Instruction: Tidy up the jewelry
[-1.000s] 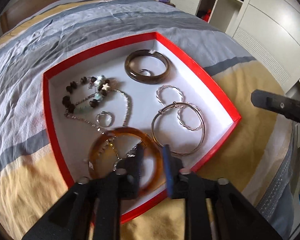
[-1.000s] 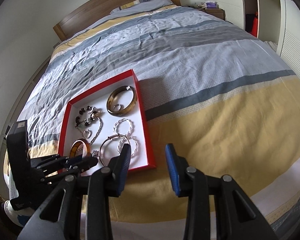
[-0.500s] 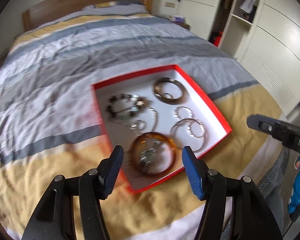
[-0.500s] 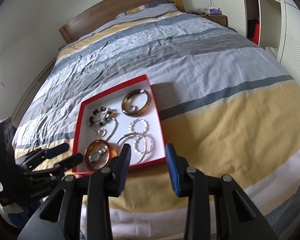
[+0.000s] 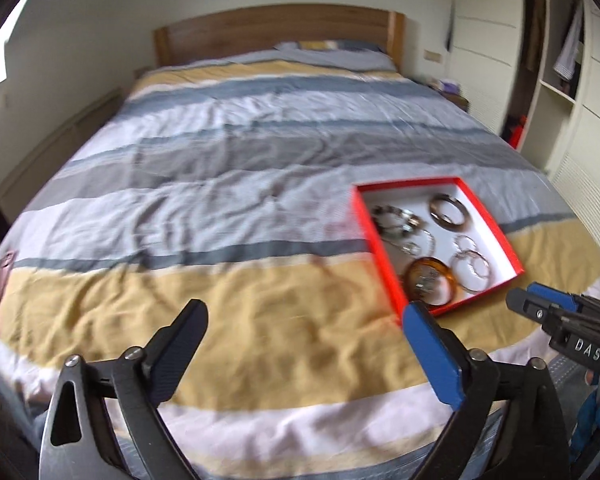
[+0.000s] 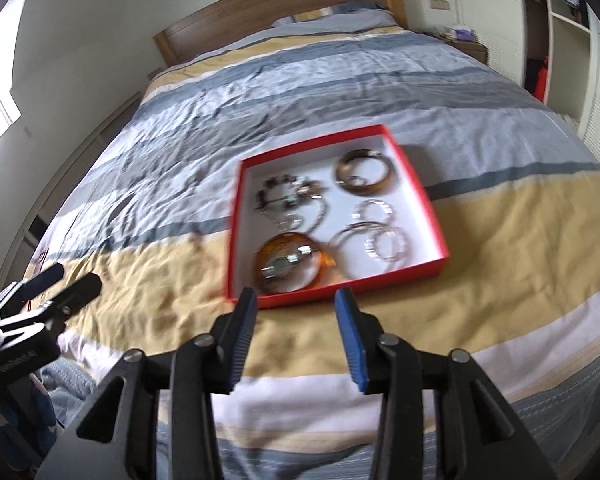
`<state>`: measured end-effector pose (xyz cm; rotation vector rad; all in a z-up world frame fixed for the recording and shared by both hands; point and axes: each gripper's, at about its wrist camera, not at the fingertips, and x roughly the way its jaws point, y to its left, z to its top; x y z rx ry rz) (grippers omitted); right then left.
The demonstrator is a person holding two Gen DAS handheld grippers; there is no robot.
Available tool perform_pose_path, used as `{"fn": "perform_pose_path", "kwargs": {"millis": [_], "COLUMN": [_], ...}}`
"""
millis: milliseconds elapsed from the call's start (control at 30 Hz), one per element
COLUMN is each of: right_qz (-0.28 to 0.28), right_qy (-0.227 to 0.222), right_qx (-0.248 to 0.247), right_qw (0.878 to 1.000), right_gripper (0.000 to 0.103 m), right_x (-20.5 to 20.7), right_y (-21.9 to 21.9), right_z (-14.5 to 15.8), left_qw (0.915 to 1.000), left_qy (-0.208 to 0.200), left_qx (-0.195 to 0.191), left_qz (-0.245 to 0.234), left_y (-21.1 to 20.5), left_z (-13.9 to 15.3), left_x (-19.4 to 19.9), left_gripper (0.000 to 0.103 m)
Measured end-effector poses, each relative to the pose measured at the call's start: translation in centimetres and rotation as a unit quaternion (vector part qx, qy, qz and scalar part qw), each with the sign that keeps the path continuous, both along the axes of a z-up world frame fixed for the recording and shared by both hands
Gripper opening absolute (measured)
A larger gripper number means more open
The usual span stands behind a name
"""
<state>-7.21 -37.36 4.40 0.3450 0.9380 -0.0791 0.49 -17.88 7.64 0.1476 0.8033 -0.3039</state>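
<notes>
The left tool is spread wide, its two fingers well apart with nothing between them but the yellow band of the bedspread below. The right tool stands moderately open, narrower than the left, and it too holds nothing; its tips hover just short of the near edge of the red box without touching it.

The box lies flat on the bed, near the foot end, and all the jewelry sits inside on its white floor. From the right wrist view the contents are fairly plain: an amber bangle in the near left corner with a small silvery piece lying inside its ring, a dark brown bangle in the far right corner, a beaded bracelet at the far left with a chain trailing from it, and thin silver hoops on the right side. The picture is smeared, so finer detail is lost.

The left wrist view puts the box off to the right, smaller and blurrier, but it shows the wooden headboard square on and the white wardrobe with open shelves. It also catches the right tool from the side at its right edge; the right wrist view in turn shows the left tool low at its left edge, beside the bed
</notes>
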Motion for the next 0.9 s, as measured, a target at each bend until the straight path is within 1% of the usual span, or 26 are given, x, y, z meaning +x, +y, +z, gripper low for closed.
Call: {"fn": "perform_pose_path", "kwargs": {"millis": [67,200,400,567,733,900], "right_qz": [0.011,0.024,0.024,0.016,0.011,-0.002], "right_qy": [-0.005,-0.012,-0.017,-0.024,-0.034,-0.044], "right_qx": [-0.006,-0.020,-0.045,-0.063,-0.079,-0.085], "right_qw": [1.000,0.999,0.999,0.998,0.996,0.995], "right_gripper": [0.043,0.049,0.055,0.058,0.059,0.059], "right_x": [-0.1,-0.6,-1.8,-3.0,-4.3,-5.5], "right_y": [1.7,4.7,7.2,8.1,8.3,7.9], "right_z": [0.5,1.3,2.1,2.8,3.6,4.4], "left_qw": [0.9998,0.9990,0.9975,0.9965,0.9962,0.9957], "left_qy": [-0.012,-0.026,-0.044,-0.056,-0.065,-0.076], "left_qx": [0.000,-0.009,-0.020,-0.029,-0.034,-0.036], "left_qz": [0.014,0.036,0.052,0.056,0.048,0.039], "left_y": [1.6,4.4,6.9,8.0,8.2,7.9], "left_z": [0.7,1.5,2.0,2.5,3.0,3.6], "left_x": [-0.7,-2.1,-3.9,-5.0,-6.4,-7.6], "left_gripper": [0.102,0.102,0.102,0.102,0.102,0.102]}}
